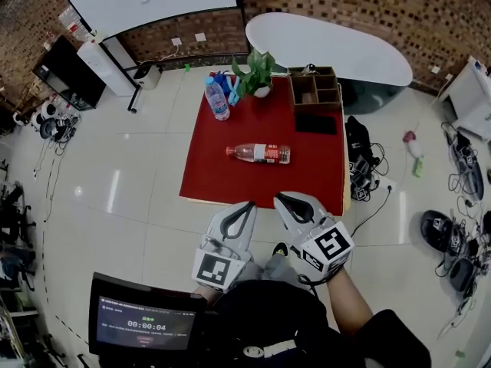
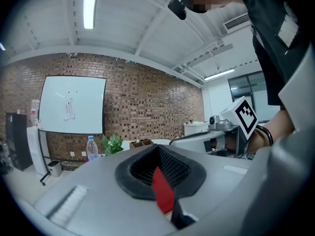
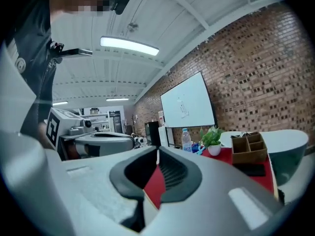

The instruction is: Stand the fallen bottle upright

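The fallen bottle (image 1: pixel 258 152), clear with a red label and red cap, lies on its side in the middle of the red table (image 1: pixel 215 167), cap to the left. Both grippers hover side by side just short of the table's near edge and point toward it. My left gripper (image 1: pixel 248 205) has its jaws closed together with nothing between them, and so does my right gripper (image 1: pixel 281 200). In the left gripper view the left gripper (image 2: pixel 157 149) hides the fallen bottle. The right gripper (image 3: pixel 157 151) hides it in the right gripper view too.
An upright water bottle (image 1: pixel 217 100), a potted plant (image 1: pixel 257 71) and a wooden organizer (image 1: pixel 314 89) stand along the table's far edge, with a black pad (image 1: pixel 315 123) beside them. Cables and gear (image 1: pixel 453 236) lie on the floor to the right. A screen (image 1: pixel 146 322) sits near my body.
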### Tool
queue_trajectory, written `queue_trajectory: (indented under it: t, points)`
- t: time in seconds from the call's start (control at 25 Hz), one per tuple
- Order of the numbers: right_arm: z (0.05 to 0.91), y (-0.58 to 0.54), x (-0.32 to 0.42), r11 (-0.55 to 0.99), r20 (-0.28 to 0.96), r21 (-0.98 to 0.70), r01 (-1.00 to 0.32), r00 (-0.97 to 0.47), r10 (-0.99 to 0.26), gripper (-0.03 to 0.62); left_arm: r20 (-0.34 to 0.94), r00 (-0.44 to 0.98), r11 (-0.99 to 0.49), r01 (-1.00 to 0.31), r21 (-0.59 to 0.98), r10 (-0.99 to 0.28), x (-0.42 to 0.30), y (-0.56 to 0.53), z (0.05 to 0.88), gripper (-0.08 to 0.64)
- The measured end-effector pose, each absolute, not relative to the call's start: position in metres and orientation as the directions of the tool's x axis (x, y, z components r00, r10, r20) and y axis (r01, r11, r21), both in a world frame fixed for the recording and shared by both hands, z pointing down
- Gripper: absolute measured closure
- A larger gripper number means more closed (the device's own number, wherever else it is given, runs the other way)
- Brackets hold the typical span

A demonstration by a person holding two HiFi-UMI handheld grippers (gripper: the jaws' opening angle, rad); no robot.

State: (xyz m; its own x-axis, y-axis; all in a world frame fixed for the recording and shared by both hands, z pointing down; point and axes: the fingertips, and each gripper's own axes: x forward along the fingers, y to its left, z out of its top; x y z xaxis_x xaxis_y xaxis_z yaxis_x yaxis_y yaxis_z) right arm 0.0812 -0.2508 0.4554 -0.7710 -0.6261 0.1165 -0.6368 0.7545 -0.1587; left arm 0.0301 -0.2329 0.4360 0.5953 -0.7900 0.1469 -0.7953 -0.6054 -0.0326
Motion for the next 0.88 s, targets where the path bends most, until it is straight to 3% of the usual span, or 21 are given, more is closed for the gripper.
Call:
queue_trajectory:
  t: [0.04, 0.16, 0.24, 0.48, 0.88]
  points:
    - [0.459, -0.257, 0.078, 0.771, 0.137, -0.135, -0.622, -0.783, -0.607, 0.56, 0.153, 0.591, -0.601, -0.799, -0.028, -0.792, 0.028, -0.238, 0.439, 0.56]
    - [0.47, -0.271, 0.057, 0.85, 0.253, -0.012, -0.526, -0.824, -0.507, 0.41, 0.15, 0.583, -0.59, -0.808, -0.003, -0.799, 0.014, -0.249, 0.443, 0.56]
    - [0.482, -0.281, 0.038, 0.889, 0.375, 0.105, -0.445, -0.81, -0.45, 0.361, 0.145, 0.575, -0.58, -0.815, 0.012, -0.805, 0.0, -0.254, 0.445, 0.56]
    - [0.542, -0.344, -0.011, 0.903, 0.722, 0.413, -0.116, -0.563, -0.403, 0.33, 0.121, 0.532, -0.534, -0.845, 0.021, -0.838, -0.043, -0.266, 0.446, 0.56]
    - [0.695, -0.434, -0.055, 0.921, 0.915, 0.38, 0.088, -0.178, -0.361, 0.328, 0.139, 0.375, -0.373, -0.927, 0.046, -0.916, -0.122, -0.27, 0.457, 0.56]
